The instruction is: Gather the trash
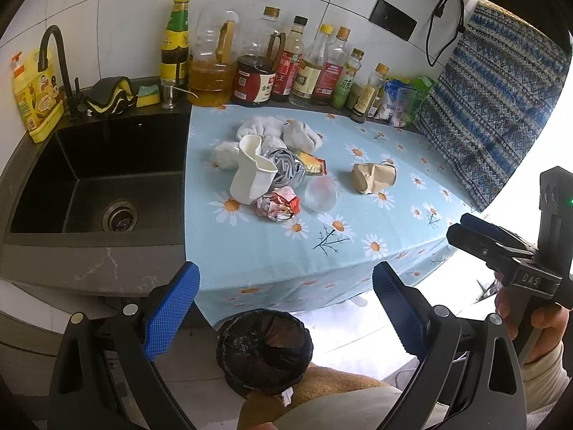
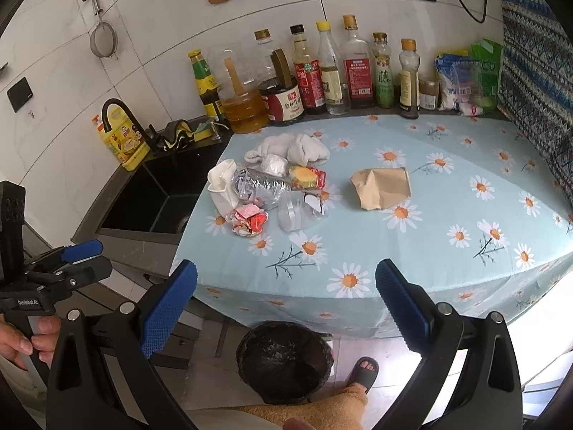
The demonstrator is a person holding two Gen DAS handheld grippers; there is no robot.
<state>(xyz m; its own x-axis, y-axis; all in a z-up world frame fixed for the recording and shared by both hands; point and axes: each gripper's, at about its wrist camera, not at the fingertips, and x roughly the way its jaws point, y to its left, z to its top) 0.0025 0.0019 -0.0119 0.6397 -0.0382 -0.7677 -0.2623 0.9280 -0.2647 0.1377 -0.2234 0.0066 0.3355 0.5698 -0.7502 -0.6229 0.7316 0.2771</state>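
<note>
A heap of trash lies on the daisy tablecloth (image 1: 358, 215): a crushed white paper cup (image 1: 250, 170), silver foil wrapper (image 1: 284, 166), red crumpled wrapper (image 1: 277, 202), clear plastic cup (image 1: 320, 193), white tissues (image 1: 261, 127). A crushed brown paper cup (image 1: 374, 177) lies apart to the right; it also shows in the right wrist view (image 2: 381, 188). A bin with a black bag (image 1: 265, 349) stands on the floor below the table edge. My left gripper (image 1: 286, 308) and right gripper (image 2: 286, 304) are open and empty, held back from the table, above the bin (image 2: 284, 360).
A black sink (image 1: 107, 186) with a faucet (image 1: 53, 57) lies left of the cloth. Several oil and sauce bottles (image 1: 265, 61) line the back wall. A patterned cloth (image 1: 490, 114) hangs at the right. A slippered foot (image 2: 363, 371) stands beside the bin.
</note>
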